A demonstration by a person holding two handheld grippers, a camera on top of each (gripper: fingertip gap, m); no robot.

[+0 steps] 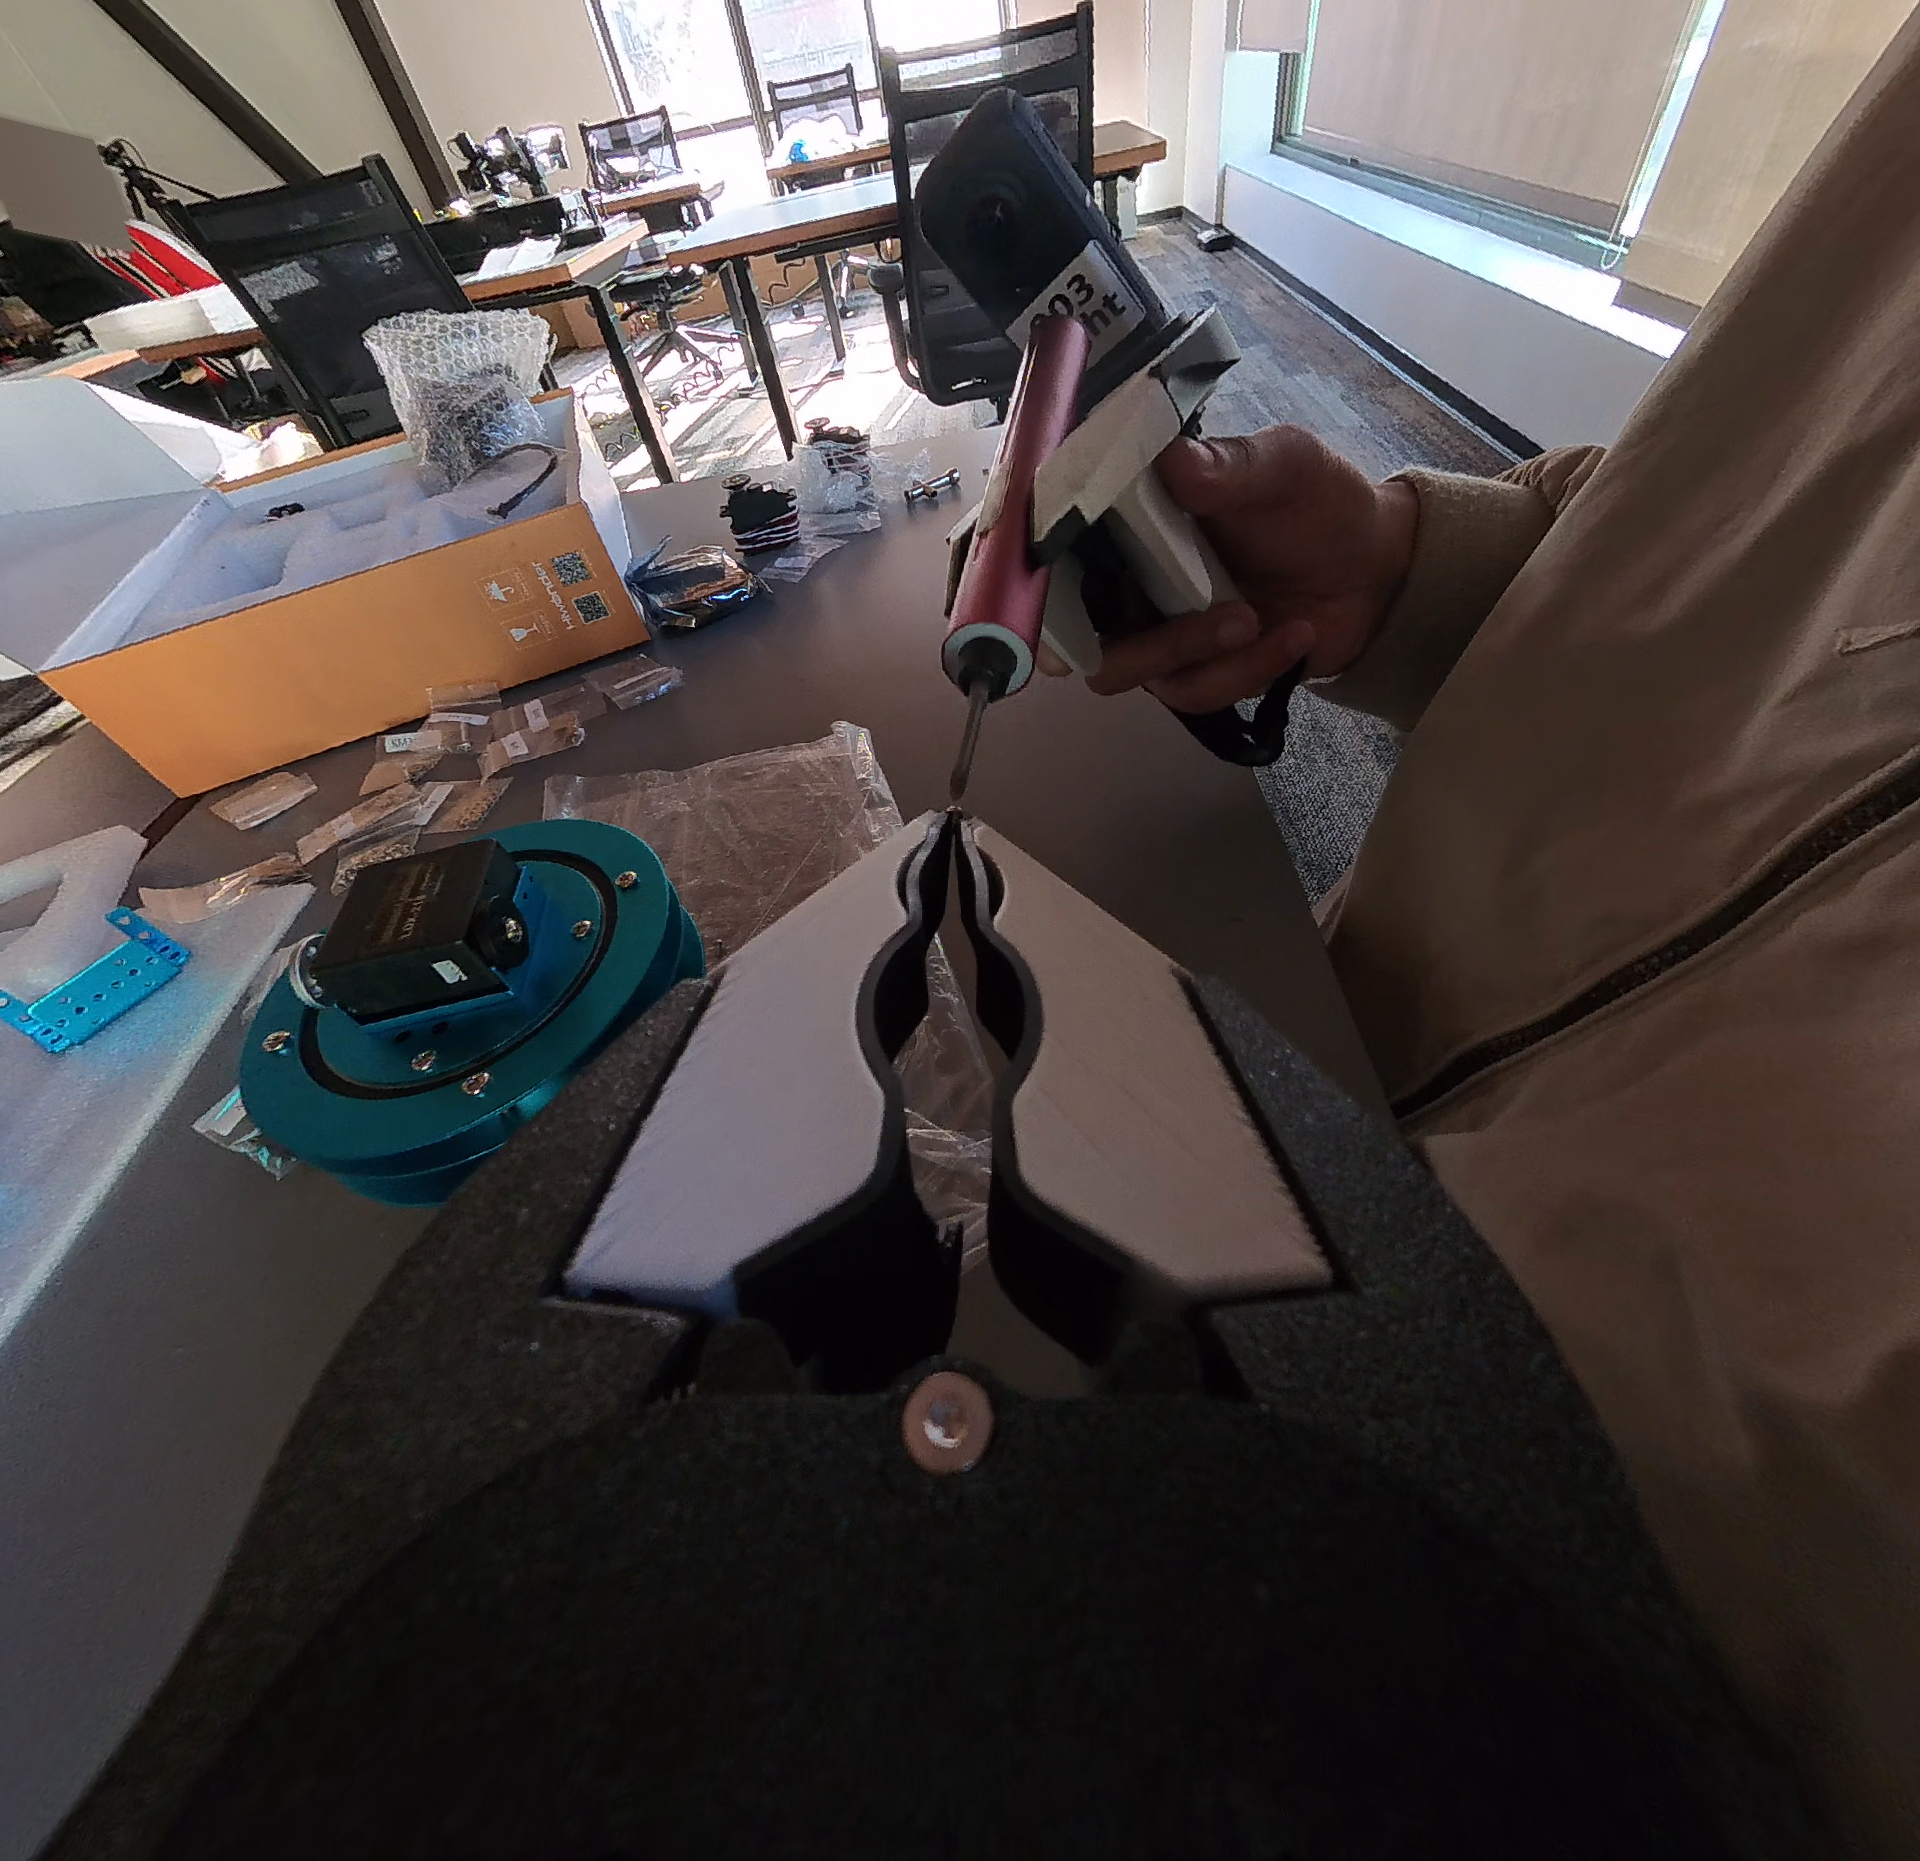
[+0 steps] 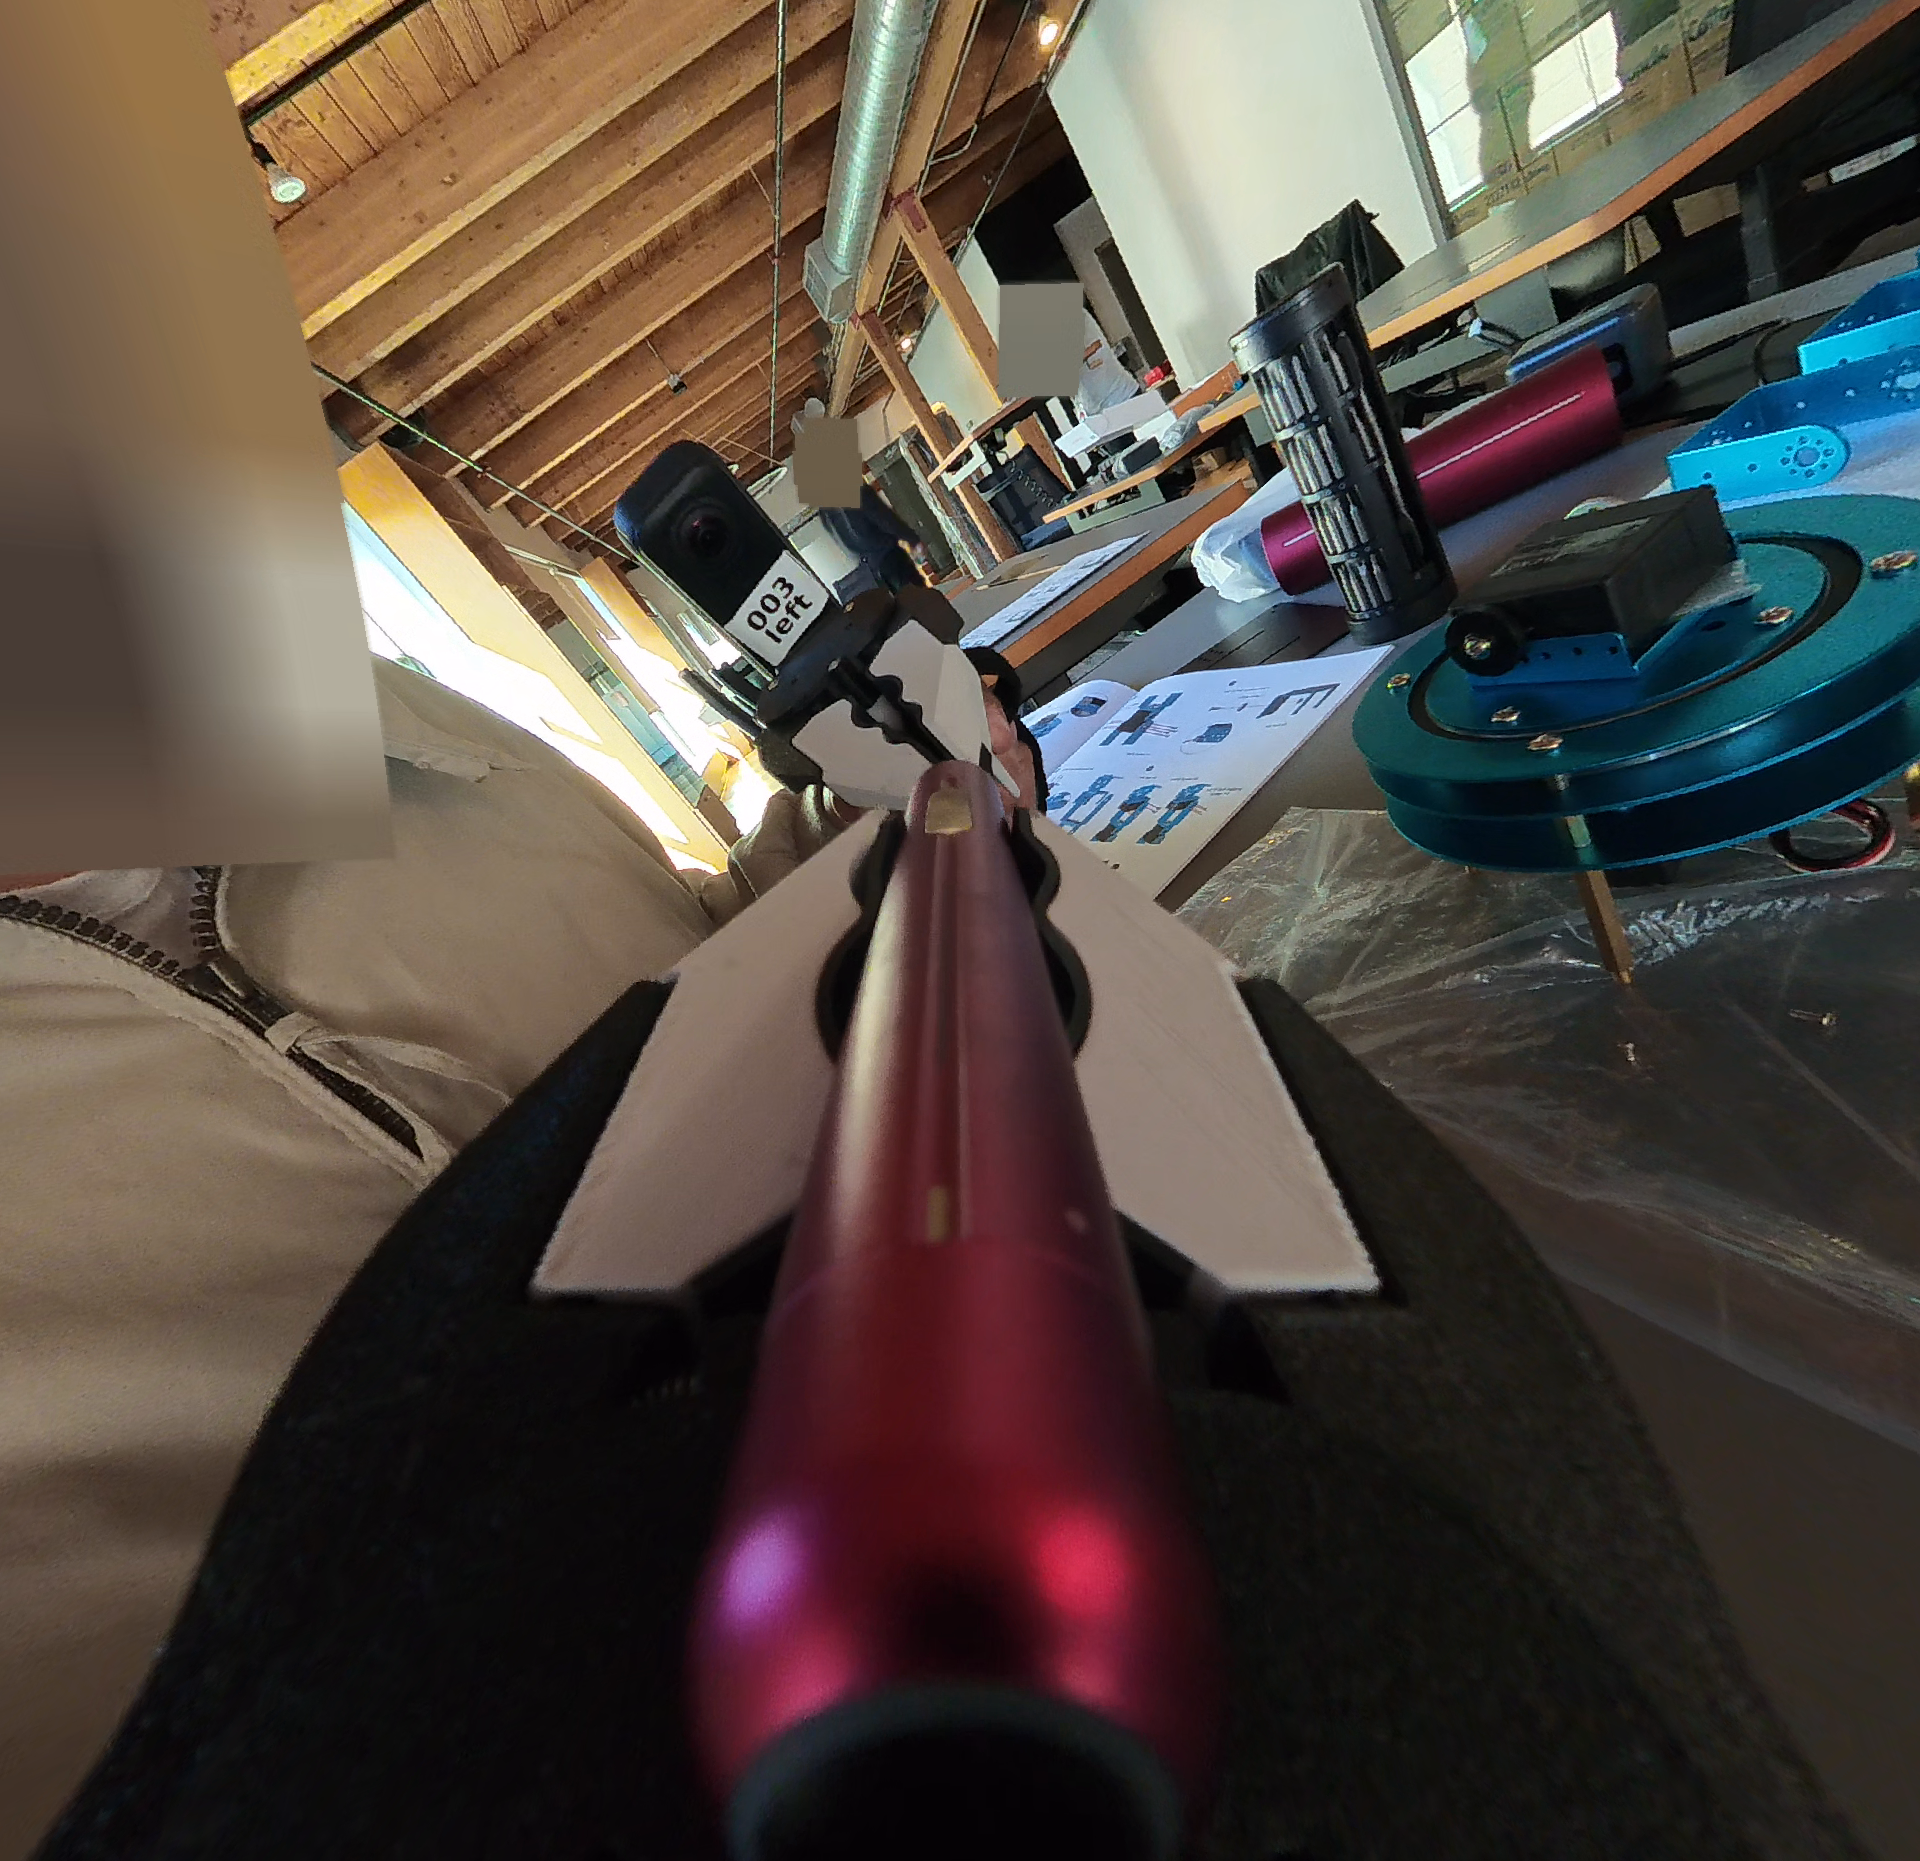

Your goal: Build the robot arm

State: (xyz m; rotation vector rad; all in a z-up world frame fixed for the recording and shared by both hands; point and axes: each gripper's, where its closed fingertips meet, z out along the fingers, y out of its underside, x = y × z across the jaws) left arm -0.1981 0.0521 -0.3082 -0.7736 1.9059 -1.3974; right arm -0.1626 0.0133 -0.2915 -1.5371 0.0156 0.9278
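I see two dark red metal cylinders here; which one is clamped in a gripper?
The red screwdriver, clamped lengthwise in the right gripper. The other red cylinder lies untouched on the table behind the black mesh tube.

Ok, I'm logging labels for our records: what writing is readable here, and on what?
I can't quote writing; these bear it:
White sticker, camera above the red screwdriver: legible.
Second white sticker, right wrist view: legible.
Orange box: logo, codes.
Black servo, parts bags, manual: too small.
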